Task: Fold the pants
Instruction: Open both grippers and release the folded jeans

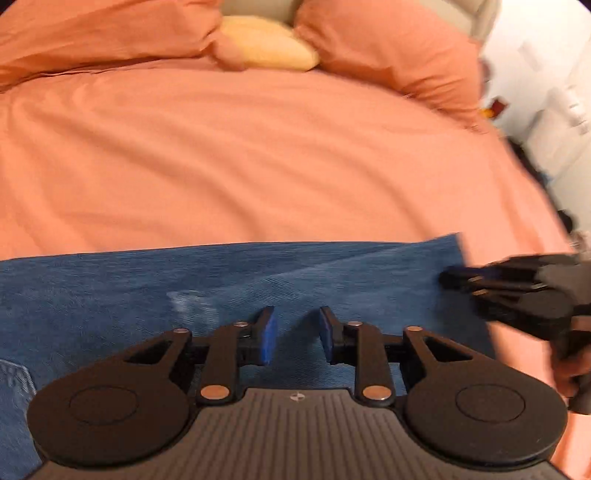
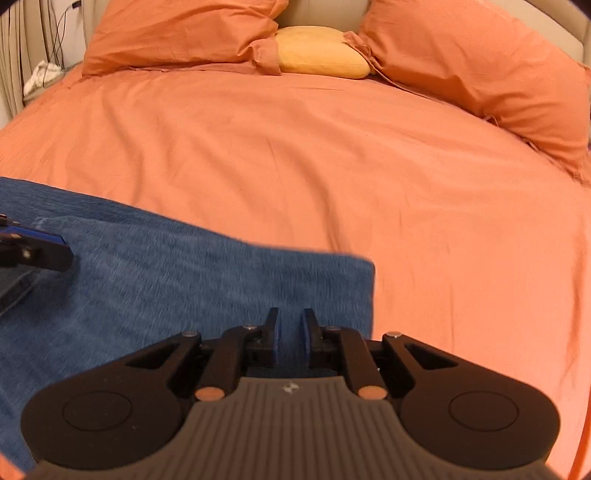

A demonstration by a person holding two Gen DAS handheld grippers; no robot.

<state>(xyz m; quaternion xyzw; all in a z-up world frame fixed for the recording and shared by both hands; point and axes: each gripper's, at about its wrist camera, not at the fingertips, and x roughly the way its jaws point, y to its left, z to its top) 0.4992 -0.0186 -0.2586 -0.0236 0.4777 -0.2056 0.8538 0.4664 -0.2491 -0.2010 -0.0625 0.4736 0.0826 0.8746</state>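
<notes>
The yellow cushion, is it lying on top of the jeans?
No, the yellow cushion sits between the orange pillows, far from the jeans.

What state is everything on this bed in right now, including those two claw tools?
Jeans: lying flat on the bedspread, square end edge showing.
Left gripper: jaws apart, nothing between them, over the denim.
Right gripper: narrow gap showing, nothing clamped.
Bedspread: spread out, lightly wrinkled.
Orange pillows: propped at the headboard.
Yellow cushion: wedged between the pillows.

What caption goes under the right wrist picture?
Right gripper above blue jeans on an orange bed, fingers slightly apart.
</notes>
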